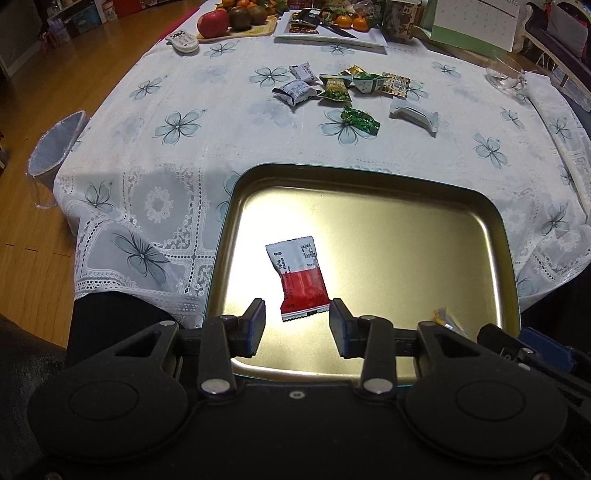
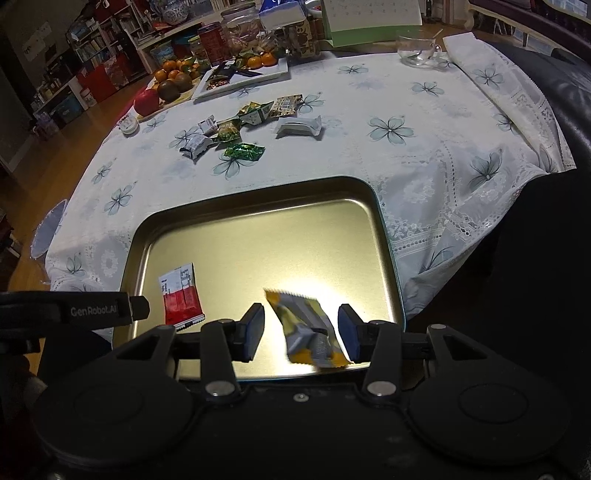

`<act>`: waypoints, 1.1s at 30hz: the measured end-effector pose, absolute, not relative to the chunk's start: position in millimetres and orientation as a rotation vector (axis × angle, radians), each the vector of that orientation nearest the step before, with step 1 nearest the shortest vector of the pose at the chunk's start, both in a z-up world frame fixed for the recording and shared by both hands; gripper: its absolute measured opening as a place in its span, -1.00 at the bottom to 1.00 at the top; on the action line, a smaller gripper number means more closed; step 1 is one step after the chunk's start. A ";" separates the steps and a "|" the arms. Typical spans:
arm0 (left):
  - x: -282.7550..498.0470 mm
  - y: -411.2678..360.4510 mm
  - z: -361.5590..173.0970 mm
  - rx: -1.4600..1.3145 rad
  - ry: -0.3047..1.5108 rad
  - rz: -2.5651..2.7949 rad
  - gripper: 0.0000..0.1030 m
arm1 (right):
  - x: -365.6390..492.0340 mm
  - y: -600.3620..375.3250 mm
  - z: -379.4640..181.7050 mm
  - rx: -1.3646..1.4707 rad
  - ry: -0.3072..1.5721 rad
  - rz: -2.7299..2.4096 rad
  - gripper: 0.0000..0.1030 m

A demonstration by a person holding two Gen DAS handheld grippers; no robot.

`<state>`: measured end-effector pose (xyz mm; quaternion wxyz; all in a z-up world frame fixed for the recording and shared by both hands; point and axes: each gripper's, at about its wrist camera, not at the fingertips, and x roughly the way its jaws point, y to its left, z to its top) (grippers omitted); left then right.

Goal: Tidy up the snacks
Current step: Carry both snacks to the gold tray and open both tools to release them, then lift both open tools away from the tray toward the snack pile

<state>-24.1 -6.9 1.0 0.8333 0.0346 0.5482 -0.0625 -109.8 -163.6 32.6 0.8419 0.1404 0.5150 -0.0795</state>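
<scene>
A gold metal tin tray (image 1: 369,177) (image 2: 258,188) sits at the near table edge. A red and white snack packet (image 1: 299,277) (image 2: 181,295) lies in it. My left gripper (image 1: 297,325) is open above the tray, the packet between its fingers but not gripped. My right gripper (image 2: 301,332) is open, and a yellow and grey snack packet (image 2: 306,328) (image 1: 445,319) lies blurred between its fingers, free of them. Several loose snacks lie farther back: a green packet (image 1: 360,120) (image 2: 243,152), a white packet (image 1: 413,114) (image 2: 299,126) and a mixed cluster (image 1: 340,83) (image 2: 236,122).
At the back stand a fruit board with an apple (image 1: 212,22) (image 2: 147,101), a white plate (image 1: 332,35) (image 2: 240,79), jars (image 2: 240,26), a calendar (image 1: 476,22) and a glass cup (image 1: 506,74) (image 2: 417,50). A remote (image 1: 183,40) lies at the left. Wood floor lies beyond the left table edge.
</scene>
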 end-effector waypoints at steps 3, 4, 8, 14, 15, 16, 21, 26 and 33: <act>-24.1 -5.6 -0.8 0.074 1.170 -0.129 -0.07 | -109.4 -163.0 31.5 0.293 1.093 -0.165 -0.09; -24.5 -5.5 -1.3 0.075 1.172 -0.127 -0.07 | -108.9 -162.4 31.2 0.294 1.095 -0.164 -0.09; -24.5 -5.5 -3.0 0.078 1.183 -0.128 -0.07 | -108.1 -161.9 30.6 0.292 1.099 -0.164 -0.09; -23.7 -5.3 -4.8 0.080 1.193 -0.128 -0.07 | -107.1 -162.1 28.0 0.292 1.114 -0.165 -0.09; -23.6 -5.0 -5.4 0.079 1.196 -0.127 -0.07 | -107.1 -162.1 27.6 0.292 1.117 -0.165 -0.09; -23.5 -5.1 -6.1 0.079 1.200 -0.125 -0.07 | -107.0 -161.8 27.2 0.292 1.119 -0.165 -0.09; -22.3 -4.2 -10.1 0.083 1.220 -0.121 -0.07 | -104.3 -161.2 22.6 0.293 1.141 -0.162 -0.09; -20.1 -3.2 -14.6 0.084 1.246 -0.122 -0.07 | -99.6 -160.8 15.6 0.295 1.178 -0.155 -0.09; -14.2 -1.9 -24.7 0.073 1.310 -0.128 -0.07 | -85.8 -160.6 3.3 0.286 1.248 -0.147 -0.09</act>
